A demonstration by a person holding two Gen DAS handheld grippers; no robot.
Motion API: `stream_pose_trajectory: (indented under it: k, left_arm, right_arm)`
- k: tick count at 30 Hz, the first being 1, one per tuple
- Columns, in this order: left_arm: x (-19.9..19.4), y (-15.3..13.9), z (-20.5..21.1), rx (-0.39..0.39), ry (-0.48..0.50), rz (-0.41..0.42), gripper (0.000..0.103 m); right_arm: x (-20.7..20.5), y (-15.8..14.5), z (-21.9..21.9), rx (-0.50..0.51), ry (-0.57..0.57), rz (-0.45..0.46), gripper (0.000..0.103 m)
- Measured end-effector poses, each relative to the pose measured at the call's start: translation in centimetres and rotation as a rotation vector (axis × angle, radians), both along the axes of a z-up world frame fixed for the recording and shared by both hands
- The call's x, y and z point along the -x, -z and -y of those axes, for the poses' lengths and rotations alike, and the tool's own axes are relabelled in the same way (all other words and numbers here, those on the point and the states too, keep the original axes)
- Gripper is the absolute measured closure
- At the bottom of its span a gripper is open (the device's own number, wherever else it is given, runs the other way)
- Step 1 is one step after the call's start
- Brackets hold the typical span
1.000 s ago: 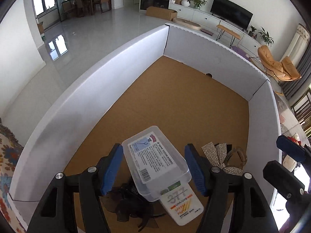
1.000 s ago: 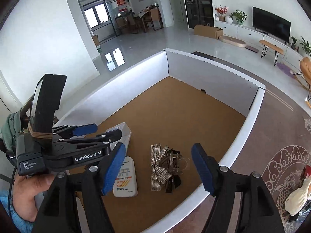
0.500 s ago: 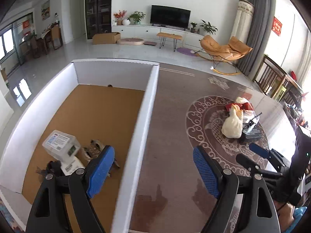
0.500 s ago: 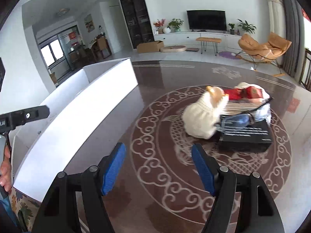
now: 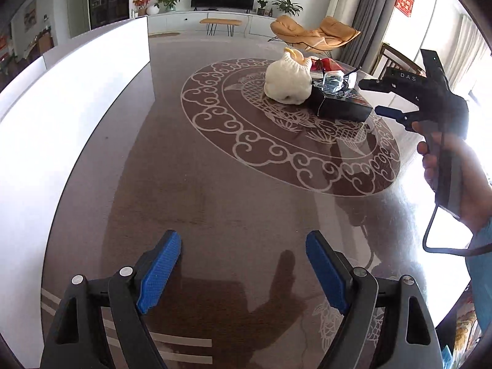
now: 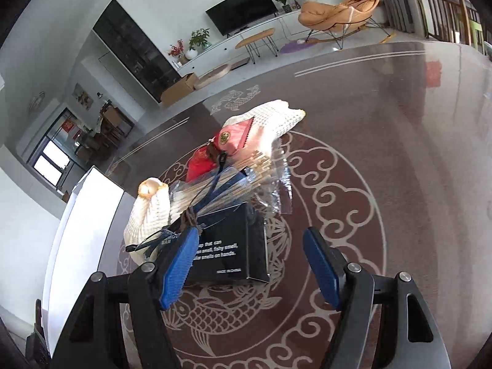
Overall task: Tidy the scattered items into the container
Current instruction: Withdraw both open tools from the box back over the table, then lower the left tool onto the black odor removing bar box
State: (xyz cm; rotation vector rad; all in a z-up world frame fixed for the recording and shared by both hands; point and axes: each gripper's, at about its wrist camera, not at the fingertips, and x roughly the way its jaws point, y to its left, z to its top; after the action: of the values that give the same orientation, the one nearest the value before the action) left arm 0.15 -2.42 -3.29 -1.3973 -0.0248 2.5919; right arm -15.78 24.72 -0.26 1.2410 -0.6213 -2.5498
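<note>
A pile of scattered items lies on the patterned brown table (image 5: 246,184): a white knitted glove (image 6: 147,215), a black box (image 6: 233,246), a clear bag of thin sticks (image 6: 233,181), red packets (image 6: 233,135) and a blue strap. My right gripper (image 6: 250,269) is open just in front of the black box, with its left pad beside the box's near corner. My left gripper (image 5: 243,270) hangs open over bare table with nothing between its pads. In the left wrist view the pile (image 5: 287,81) sits far ahead, and a hand (image 5: 455,178) holds the right gripper (image 5: 376,98) beside it.
The white-walled container (image 5: 77,92) stands along the left side of the table; its wall (image 6: 83,230) also shows left of the pile. Its inside is hidden. Beyond the table are a TV unit, plants and an orange chair (image 5: 316,32).
The left gripper let go of the clear plastic box inside the container. Both grippers then swung right, out of the container and over to the pile on the table.
</note>
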Motion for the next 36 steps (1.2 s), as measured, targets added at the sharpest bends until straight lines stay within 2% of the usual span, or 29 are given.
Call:
stream_pose_trajectory:
  k: [3,4,5,6,7,8,10,15,17,21,23,27,29,32,34,36]
  left_arm:
    - [0.0,-0.2,1.4,-0.019,-0.038,0.000,0.020]
    - [0.0,-0.1,2.1,-0.033,-0.057,0.002,0.020]
    - [-0.1,-0.1,2.7,-0.045,-0.075,0.001,0.020]
    - [-0.2,-0.1,3.2,-0.055,-0.091,-0.003,0.020]
    - [-0.2,-0.1,3.7,-0.064,-0.107,-0.010,0.020]
    - [-0.2,-0.1,4.0,-0.071,-0.120,-0.015,0.020]
    - [0.0,0.0,4.3,-0.089,-0.132,-0.014,0.020]
    - [-0.2,0.1,3.5,-0.069,-0.102,-0.022,0.020]
    - [-0.2,0.2,3.1,-0.045,-0.076,-0.030,0.020]
    - [1.4,-0.1,1.7,0.012,0.011,-0.045,0.020]
    - [2.8,-0.5,1.3,0.024,0.021,-0.042,0.020]
    - [6.1,-1.9,0.6,-0.084,0.034,-0.027,0.020]
    - [8.2,-2.4,-0.6,-0.076,0.081,-0.025,0.020]
    - [11.1,-2.2,-2.1,-0.035,0.146,0.019,0.020]
    - [11.9,-2.2,-2.0,-0.033,0.131,0.038,0.020]
    - [12.2,-2.5,-1.3,-0.093,0.097,0.037,0.020]
  right_arm:
    - [0.2,0.5,3.3,0.026,-0.162,0.022,0.029]
    - [-0.2,0.6,4.3,0.113,-0.283,0.048,0.029]
    - [-0.9,1.0,5.5,0.258,-0.448,0.094,0.029]
    - [-2.0,0.9,6.9,0.353,-0.600,0.139,0.030]
    - [-3.5,0.2,8.1,0.323,-0.695,0.138,0.031]
    - [-4.9,-0.7,9.0,0.231,-0.739,0.109,0.031]
    - [-6.1,-1.7,9.5,0.082,-0.716,0.071,0.031]
    - [-7.0,-1.3,7.3,-0.218,-0.442,0.019,0.030]
    - [-7.6,-0.3,6.8,-0.285,-0.373,0.027,0.030]
    - [-10.3,0.6,6.3,-0.330,-0.298,0.035,0.030]
    - [-11.9,1.3,5.8,-0.335,-0.277,0.020,0.030]
    - [-14.2,2.0,5.8,-0.349,-0.258,0.002,0.030]
    - [-14.4,2.6,6.0,-0.357,-0.252,-0.019,0.030]
    - [-14.9,2.6,6.1,-0.370,-0.249,-0.044,0.030]
    - [-15.1,2.9,6.4,-0.387,-0.249,-0.065,0.030]
    - [-14.9,2.9,6.7,-0.408,-0.250,-0.067,0.029]
